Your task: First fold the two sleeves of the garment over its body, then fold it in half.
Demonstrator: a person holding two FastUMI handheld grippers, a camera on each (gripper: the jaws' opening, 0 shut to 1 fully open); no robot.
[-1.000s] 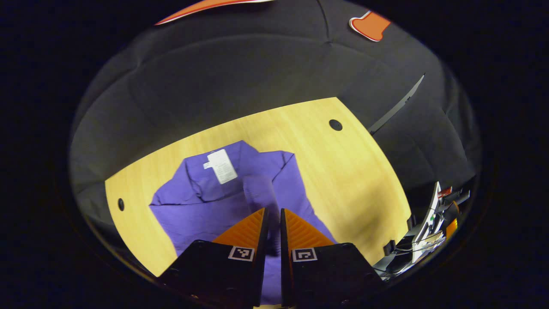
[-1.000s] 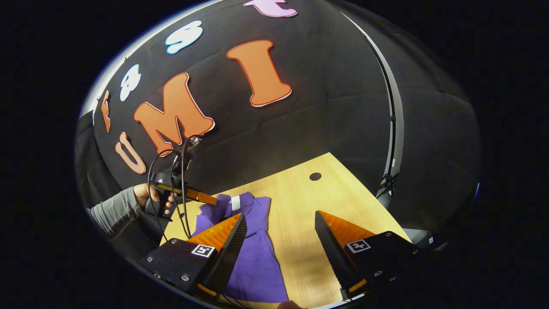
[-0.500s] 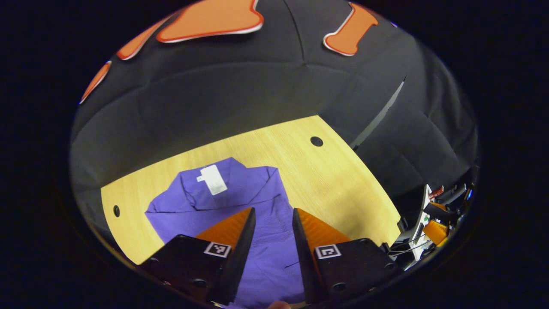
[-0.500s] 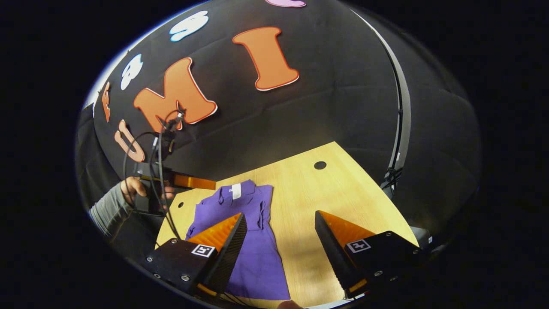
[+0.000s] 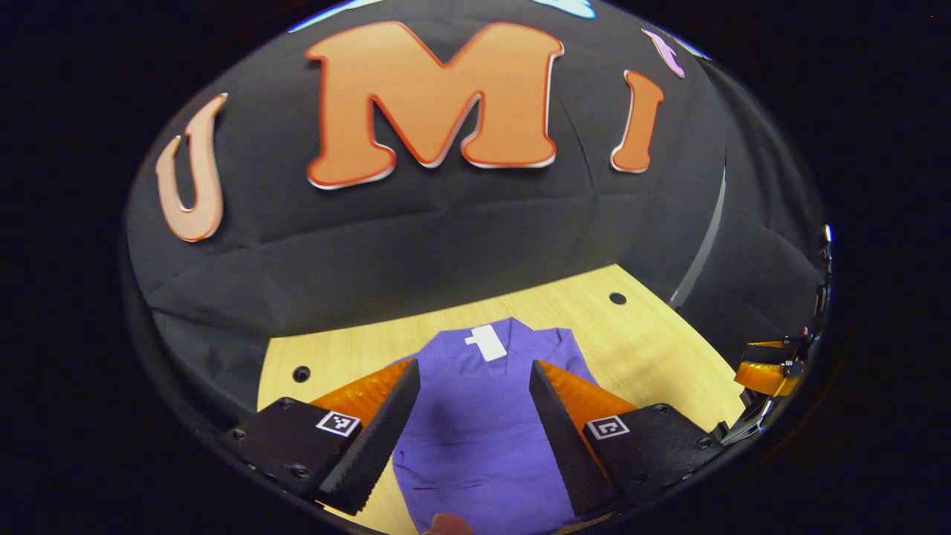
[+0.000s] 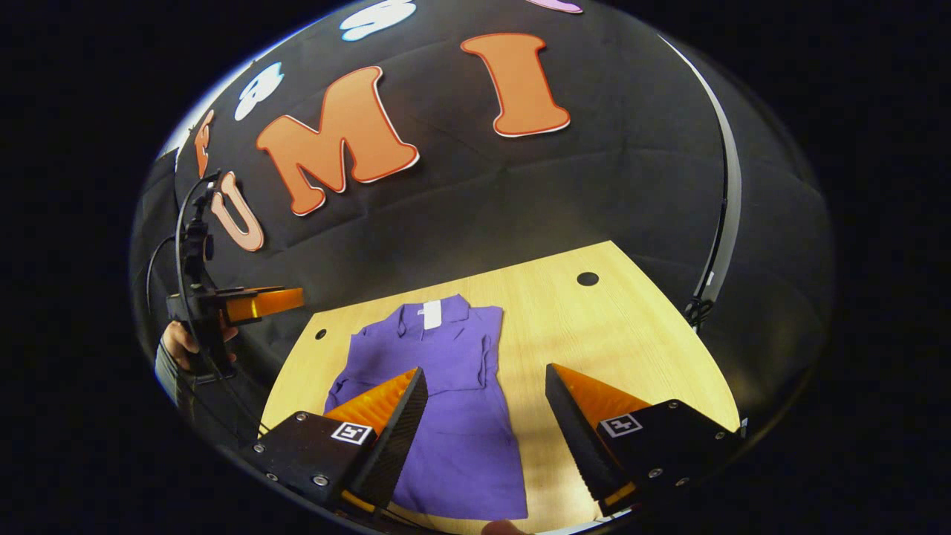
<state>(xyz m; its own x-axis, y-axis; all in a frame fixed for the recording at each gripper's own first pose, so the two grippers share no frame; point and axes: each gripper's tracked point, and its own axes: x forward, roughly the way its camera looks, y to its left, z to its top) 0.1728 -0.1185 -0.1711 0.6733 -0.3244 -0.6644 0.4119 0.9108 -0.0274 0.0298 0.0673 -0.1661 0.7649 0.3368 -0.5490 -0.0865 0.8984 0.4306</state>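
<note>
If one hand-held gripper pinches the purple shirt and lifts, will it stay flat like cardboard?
Probably not. The purple shirt lies flat with soft creases and sleeves folded over its body, so it would likely droop from the pinch. It looks thin, probably light. Pushed on the wooden table, it would likely bunch rather than slide whole.

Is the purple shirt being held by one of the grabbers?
No, the purple shirt lies flat on the table, and the right gripper is open above it.

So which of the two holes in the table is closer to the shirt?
The left hole, just off the shirt; the right hole sits across bare table.
</note>
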